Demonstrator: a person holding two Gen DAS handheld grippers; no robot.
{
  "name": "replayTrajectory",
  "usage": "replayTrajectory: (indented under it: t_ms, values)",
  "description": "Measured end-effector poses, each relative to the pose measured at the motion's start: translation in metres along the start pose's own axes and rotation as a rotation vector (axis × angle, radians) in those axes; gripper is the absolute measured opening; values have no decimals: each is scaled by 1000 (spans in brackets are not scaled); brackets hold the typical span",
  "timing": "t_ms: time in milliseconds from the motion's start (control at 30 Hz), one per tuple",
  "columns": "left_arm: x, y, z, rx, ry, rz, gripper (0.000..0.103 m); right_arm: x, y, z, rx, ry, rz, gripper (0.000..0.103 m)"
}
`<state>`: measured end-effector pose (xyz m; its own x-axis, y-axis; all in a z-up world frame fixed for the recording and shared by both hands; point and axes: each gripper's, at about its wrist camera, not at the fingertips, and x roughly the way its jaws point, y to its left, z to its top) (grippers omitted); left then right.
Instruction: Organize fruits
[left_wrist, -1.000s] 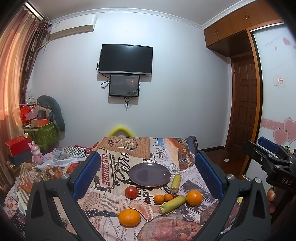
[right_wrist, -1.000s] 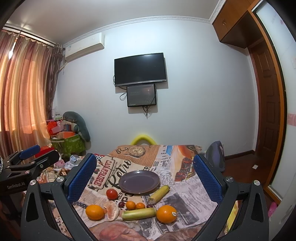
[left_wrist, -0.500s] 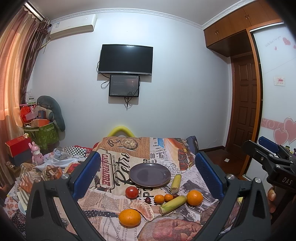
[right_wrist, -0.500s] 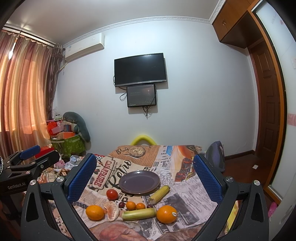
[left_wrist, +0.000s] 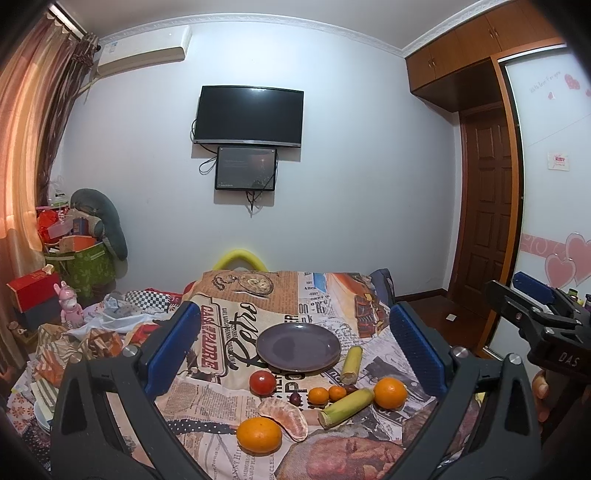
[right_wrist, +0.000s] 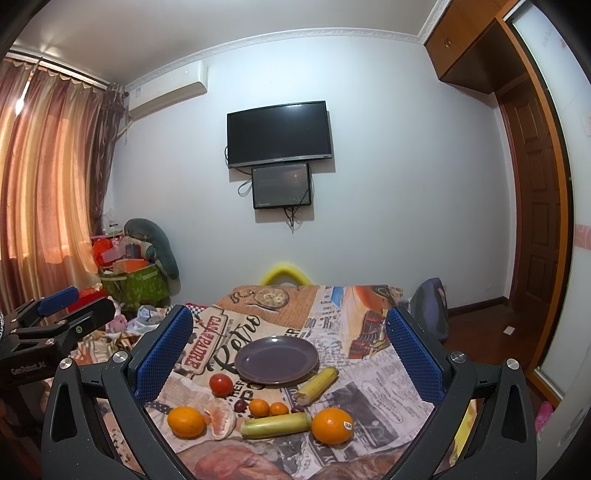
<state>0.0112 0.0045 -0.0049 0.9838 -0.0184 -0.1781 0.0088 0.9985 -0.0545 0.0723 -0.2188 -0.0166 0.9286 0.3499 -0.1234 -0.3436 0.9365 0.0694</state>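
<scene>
Left wrist view shows my left hand-held gripper (left_wrist: 295, 339) with its blue-padded jaws spread wide and nothing between them, held above the near edge of the worktop covered in a retro newspaper-print cloth (left_wrist: 236, 395). My right hand-held gripper (right_wrist: 290, 339) is spread just as wide and equally empty; from the left camera its black frame shows at the right border.

A round dark purple plate (left_wrist: 298, 347) lies bare near the middle of the cloth. Just beside its right rim lies a short yellow-green sugarcane piece (left_wrist: 351, 364), and near its front-left rim sits a red tomato (left_wrist: 262, 382). Closer to me, two small orange tangerines (left_wrist: 327, 394) sit side by side, with a small dark red fruit (left_wrist: 294, 398) to their left. A longer green sugarcane piece (left_wrist: 346, 403) lies angled in front of them, its far end near a large orange with a sticker (right_wrist: 331, 425). A peeled orange segment cluster (left_wrist: 283, 412) touches another large orange (left_wrist: 259, 434) at the front left.

A black wall-mounted television (right_wrist: 279, 133) hangs on the far wall.
</scene>
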Motion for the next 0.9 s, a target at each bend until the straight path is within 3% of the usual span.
replayTrajectory:
  t_ms: [133,333,467,700,900]
  values:
    - [9,3,-2,14,17,-6,103,10,1,-6,-12,17,-5,103]
    - [36,17,-7,5,89,-8,89,33,-3,-19,-30,77,-7,96]
    - [62,32,-16,-1,157,7,85,48,-9,-28,-46,130,0,89]
    - [111,61,-42,4,303,39,82,77,-22,-42,-75,226,-13,89]
    - [145,78,-76,13,442,58,82,107,-36,-66,-71,367,-9,89]
